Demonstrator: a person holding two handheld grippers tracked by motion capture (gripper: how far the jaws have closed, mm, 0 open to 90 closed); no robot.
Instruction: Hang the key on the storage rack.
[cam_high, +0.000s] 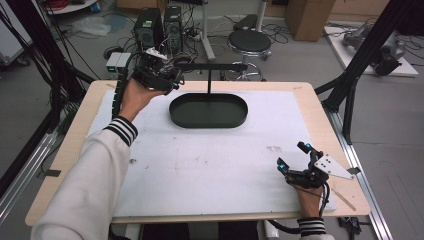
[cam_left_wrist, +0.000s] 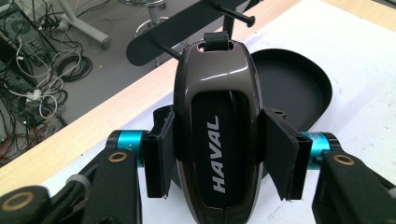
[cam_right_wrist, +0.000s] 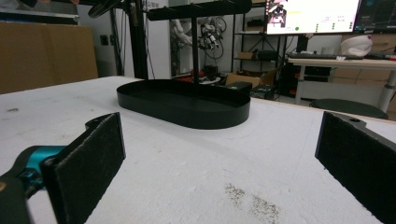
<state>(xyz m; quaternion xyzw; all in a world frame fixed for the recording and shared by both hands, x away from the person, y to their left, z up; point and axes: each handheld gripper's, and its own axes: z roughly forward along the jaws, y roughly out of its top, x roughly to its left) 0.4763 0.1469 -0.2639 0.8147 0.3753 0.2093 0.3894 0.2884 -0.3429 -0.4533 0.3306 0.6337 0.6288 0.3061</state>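
My left gripper is shut on a glossy dark brown HAVAL car key fob, its pads pressing both sides. In the high view the left gripper is held up at the back left, beside the left end of the black stand's top bar. The fob's strap loop points toward a peg on that bar. Below lies the stand's black oval tray. My right gripper rests open on the white mat near the front right, nothing between its pads.
A white mat covers the wooden table. Behind the table stand a black stool, computer towers and tangled cables. Black frame struts rise at the right. The tray is far ahead in the right gripper view.
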